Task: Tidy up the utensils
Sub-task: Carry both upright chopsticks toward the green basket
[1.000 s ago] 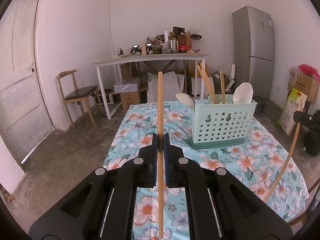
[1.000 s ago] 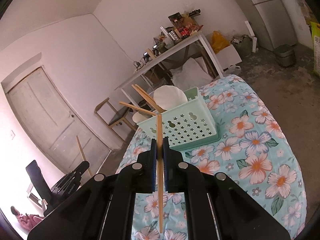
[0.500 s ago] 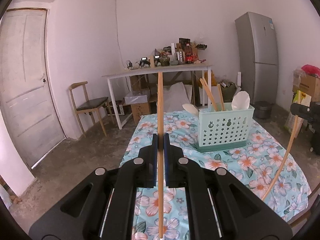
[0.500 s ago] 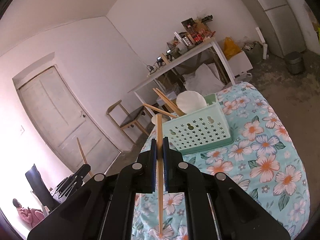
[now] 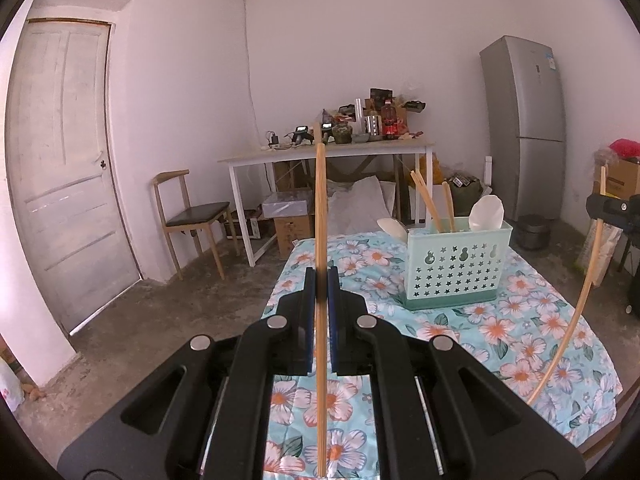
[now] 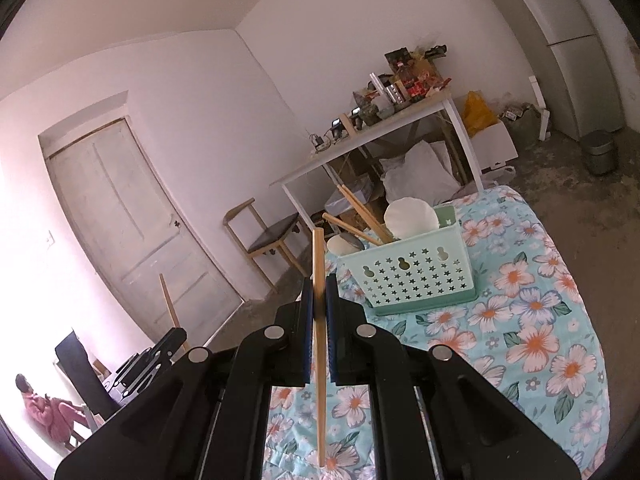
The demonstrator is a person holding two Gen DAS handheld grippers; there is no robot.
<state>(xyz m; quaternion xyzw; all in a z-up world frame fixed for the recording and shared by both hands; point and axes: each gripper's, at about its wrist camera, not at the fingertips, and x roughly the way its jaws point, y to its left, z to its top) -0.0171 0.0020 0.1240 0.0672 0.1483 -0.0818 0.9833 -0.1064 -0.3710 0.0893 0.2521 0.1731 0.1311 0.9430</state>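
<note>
So, both grippers hold one chopstick each, above the near end of the bench w/ the floral cloth (image 5: 532,344).

Left gripper (image 5: 320,280): jaws narrow, pressed on a wooden chopstick (image 5: 320,208) that stands upright between them, its top above the jaws, its bottom end below them.

Right gripper (image 6: 319,288): jaws also narrow, clamped on a second chopstick (image 6: 319,256), approx. upright, a bit tilted.

Landmark is the mint caddy (image 5: 456,268), on the cloth, further from me than both grippers and apart from them. Inside the caddy: several chopsticks (image 5: 430,204) leaning toward the left, and two white spoons (image 5: 486,212), bowls up. Behind the caddy is a white desk (image 5: 328,152) w/ clutter; right of it, a grey fridge (image 5: 524,128).
</note>
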